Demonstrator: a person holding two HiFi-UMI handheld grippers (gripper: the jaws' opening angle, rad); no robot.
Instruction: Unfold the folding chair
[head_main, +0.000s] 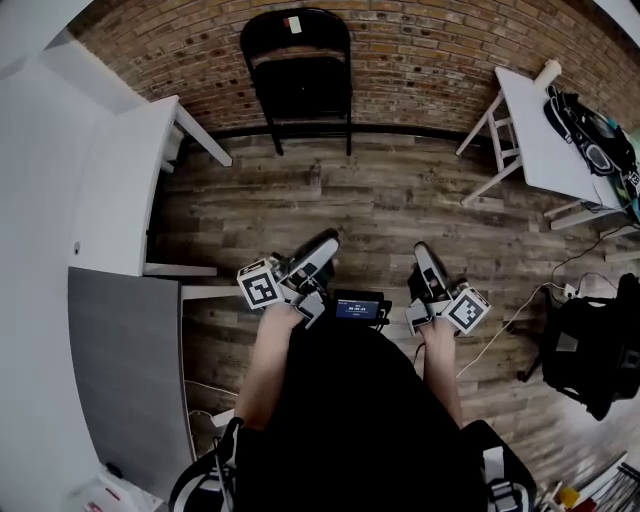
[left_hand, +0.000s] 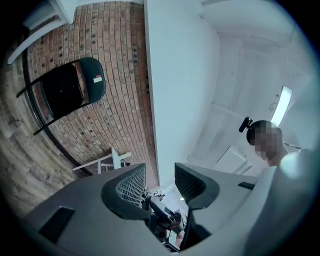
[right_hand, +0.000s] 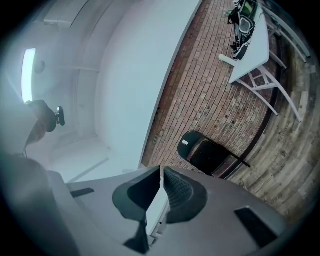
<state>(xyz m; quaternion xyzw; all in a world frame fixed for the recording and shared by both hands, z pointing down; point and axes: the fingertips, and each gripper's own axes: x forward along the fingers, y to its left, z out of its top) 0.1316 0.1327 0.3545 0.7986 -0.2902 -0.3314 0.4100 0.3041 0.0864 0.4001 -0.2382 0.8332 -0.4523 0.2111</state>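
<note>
The black folding chair leans folded against the brick wall at the far side of the room, with a small sticker on its backrest. The left gripper view shows the chair far off, and so does the right gripper view. Both grippers are held close to the person's body, well short of the chair, with wooden floor between. My left gripper is open, and nothing lies between its ribbed pads. My right gripper is shut, its pads pressed together on nothing.
A white table stands at the left beside a grey surface. At the right, a white trestle table carries a black bag with goggles. A black bag and cables lie on the floor at the right.
</note>
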